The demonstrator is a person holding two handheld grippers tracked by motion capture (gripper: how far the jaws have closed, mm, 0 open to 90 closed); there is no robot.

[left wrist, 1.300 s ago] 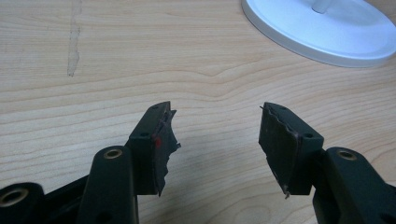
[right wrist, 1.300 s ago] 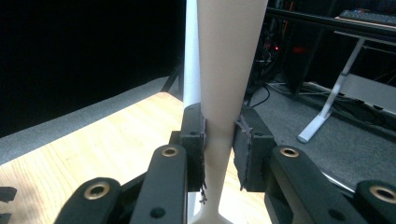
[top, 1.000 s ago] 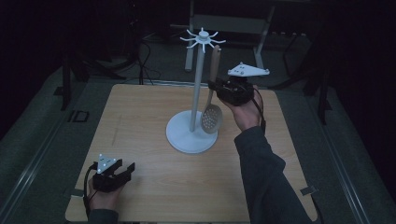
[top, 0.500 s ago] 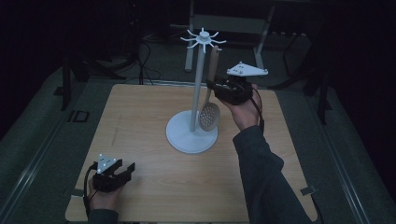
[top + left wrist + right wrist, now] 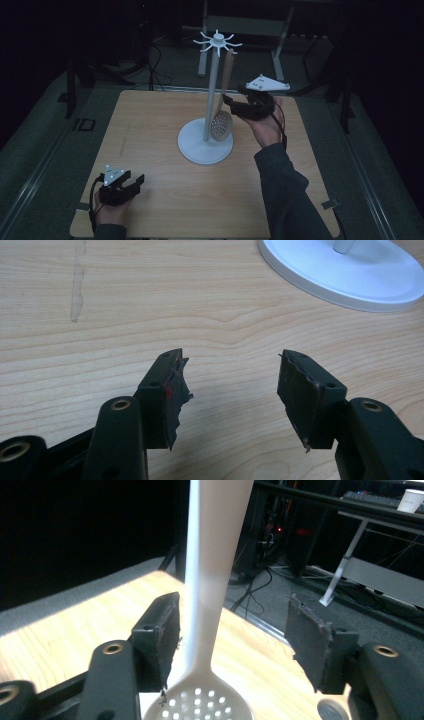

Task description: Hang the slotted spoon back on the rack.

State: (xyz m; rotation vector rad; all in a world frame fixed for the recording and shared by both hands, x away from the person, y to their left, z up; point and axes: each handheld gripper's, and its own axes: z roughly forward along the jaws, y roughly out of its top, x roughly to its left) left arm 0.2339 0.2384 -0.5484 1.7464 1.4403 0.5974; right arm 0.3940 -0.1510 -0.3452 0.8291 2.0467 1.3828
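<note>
Slotted spoon hung on the rack, right tool letting go

Right tool [image 5: 235, 106] has just been opening – its jaws now stand wide around the slotted spoon's [image 5: 221, 123] handle, pads off it, the spoon dangling from the white rack [image 5: 211, 90] with its bowl at about 3 o'clock of the post. Left tool [image 5: 121, 184] rests wide and empty at the table's [image 5: 150, 120] 7 o'clock corner. Risk: withdrawing sideways could snag the handle and swing the spoon off its hook.
</note>
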